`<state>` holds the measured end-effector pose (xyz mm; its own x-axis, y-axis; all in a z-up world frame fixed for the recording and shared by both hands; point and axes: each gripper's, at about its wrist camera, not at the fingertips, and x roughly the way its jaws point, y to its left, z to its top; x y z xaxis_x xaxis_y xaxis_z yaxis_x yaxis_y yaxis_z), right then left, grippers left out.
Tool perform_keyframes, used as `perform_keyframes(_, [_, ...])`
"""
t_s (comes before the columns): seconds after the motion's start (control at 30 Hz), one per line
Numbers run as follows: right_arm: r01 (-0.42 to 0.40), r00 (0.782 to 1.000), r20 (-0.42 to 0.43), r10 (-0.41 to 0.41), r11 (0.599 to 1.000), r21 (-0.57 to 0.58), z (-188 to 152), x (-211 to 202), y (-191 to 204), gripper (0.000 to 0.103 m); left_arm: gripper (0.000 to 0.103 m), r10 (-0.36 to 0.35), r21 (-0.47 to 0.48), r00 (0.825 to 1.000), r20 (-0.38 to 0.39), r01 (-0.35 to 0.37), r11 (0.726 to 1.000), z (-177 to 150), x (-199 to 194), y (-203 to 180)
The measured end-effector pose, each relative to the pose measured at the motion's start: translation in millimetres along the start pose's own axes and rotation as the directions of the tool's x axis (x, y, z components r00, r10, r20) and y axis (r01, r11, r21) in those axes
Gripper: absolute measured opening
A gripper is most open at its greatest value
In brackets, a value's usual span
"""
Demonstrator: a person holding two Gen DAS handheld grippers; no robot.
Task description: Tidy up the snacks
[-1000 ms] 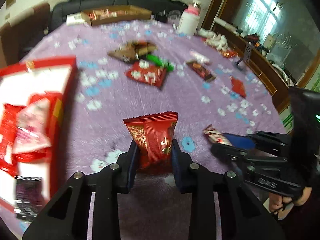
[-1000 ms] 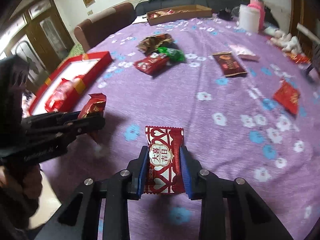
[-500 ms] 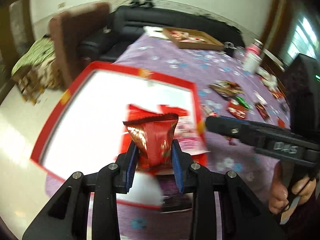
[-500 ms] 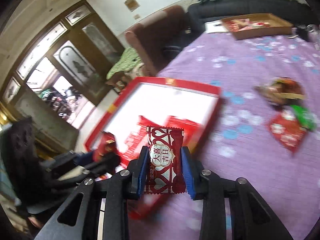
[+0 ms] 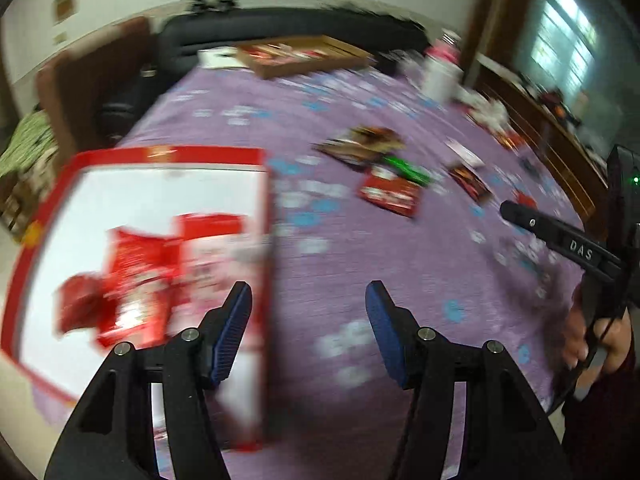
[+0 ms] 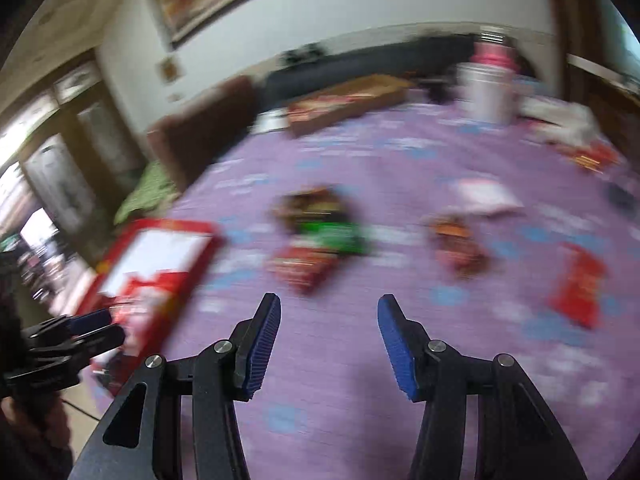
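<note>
My left gripper (image 5: 308,300) is open and empty, over the right edge of the red-rimmed white box (image 5: 160,156). Several red snack packets (image 5: 136,276) lie inside the box. My right gripper (image 6: 328,312) is open and empty above the purple tablecloth (image 6: 400,168), right of the box (image 6: 168,224). Loose snacks lie ahead: a red packet (image 5: 390,194), a green one (image 5: 406,168) and a brown one (image 5: 366,142). In the right wrist view they are blurred: red (image 6: 302,268), green (image 6: 336,236), brown (image 6: 310,202), plus another red packet (image 6: 580,284) at right.
A wooden tray of snacks (image 5: 304,54) and a white jar with a pink lid (image 5: 440,68) stand at the table's far side. A dark packet (image 5: 468,178) lies right of the pile. A brown chair (image 5: 92,80) and black sofa stand beyond the table. Both views are motion-blurred.
Both grippers carried their red packets to the box, opened and let them go. Both have since swung right, back toward the table.
</note>
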<state>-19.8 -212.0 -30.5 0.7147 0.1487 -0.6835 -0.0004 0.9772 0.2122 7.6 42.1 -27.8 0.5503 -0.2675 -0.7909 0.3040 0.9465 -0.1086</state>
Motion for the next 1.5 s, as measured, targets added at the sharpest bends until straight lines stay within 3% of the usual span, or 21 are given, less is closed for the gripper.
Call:
perform_keyframes(0.13, [0.159, 0.987, -0.010, -0.158, 0.987, 0.033, -2, -10, -59, 0.054, 0.058, 0.030, 0.073, 1.000, -0.011, -0.029, 0.997, 33, 22, -29])
perform_keyframes(0.3, [0.222, 0.975, -0.021, -0.221, 0.968, 0.113, -4, -20, -116, 0.061, 0.058, 0.089, 0.123, 0.996, 0.014, -0.090, 0.988, 94, 55, -38])
perform_keyframes(0.47, [0.273, 0.962, -0.065, -0.266, 0.950, 0.150, -6, -12, -145, 0.061, 0.058, 0.111, 0.212, 0.994, -0.005, -0.107, 0.971, 129, 87, -45])
perform_keyframes(0.6, [0.266, 0.962, -0.113, -0.249, 0.949, 0.172, 2, 5, -147, 0.062, 0.058, 0.099, 0.305, 0.994, -0.041, -0.082, 0.949, 141, 112, -54])
perform_keyframes(0.67, [0.297, 0.951, -0.144, -0.274, 0.939, 0.171, 11, 16, -144, 0.072, 0.058, 0.099, 0.334, 0.992, -0.079, -0.067, 0.940, 144, 126, -54])
perform_keyframes(0.73, [0.328, 0.935, -0.204, -0.291, 0.928, 0.179, 19, 31, -143, 0.075, 0.058, 0.087, 0.347, 0.988, -0.125, -0.039, 0.937, 145, 137, -50])
perform_keyframes(0.8, [0.327, 0.934, -0.217, -0.284, 0.923, 0.202, 23, 38, -142, 0.075, 0.058, 0.093, 0.357, 0.984, -0.153, -0.033, 0.933, 146, 146, -47])
perform_keyframes(0.9, [0.383, 0.915, -0.222, -0.338, 0.899, 0.212, 27, 46, -140, 0.076, 0.058, 0.103, 0.371, 0.980, -0.171, -0.033, 0.928, 148, 156, -43])
perform_keyframes(1.0, [0.391, 0.914, -0.209, -0.348, 0.892, 0.227, 28, 47, -142, 0.076, 0.058, 0.088, 0.371, 0.980, -0.176, -0.017, 0.929, 152, 160, -42])
perform_keyframes(1.2, [0.440, 0.893, -0.192, -0.408, 0.881, 0.175, 26, 49, -136, 0.066, 0.058, 0.083, 0.364, 0.985, -0.153, -0.022, 0.931, 162, 170, -47])
perform_keyframes(1.33, [0.446, 0.891, -0.175, -0.418, 0.879, 0.172, 26, 48, -136, 0.051, 0.057, 0.084, 0.372, 0.989, -0.122, -0.033, 0.928, 159, 171, -53])
perform_keyframes(1.4, [0.444, 0.892, -0.172, -0.418, 0.880, 0.169, 26, 47, -136, 0.051, 0.044, 0.075, 0.377, 0.990, -0.121, -0.024, 0.926, 157, 169, -56])
perform_keyframes(1.5, [0.434, 0.897, -0.168, -0.410, 0.887, 0.155, 23, 46, -130, 0.050, 0.038, 0.115, 0.407, 0.988, -0.100, -0.065, 0.911, 149, 166, -64])
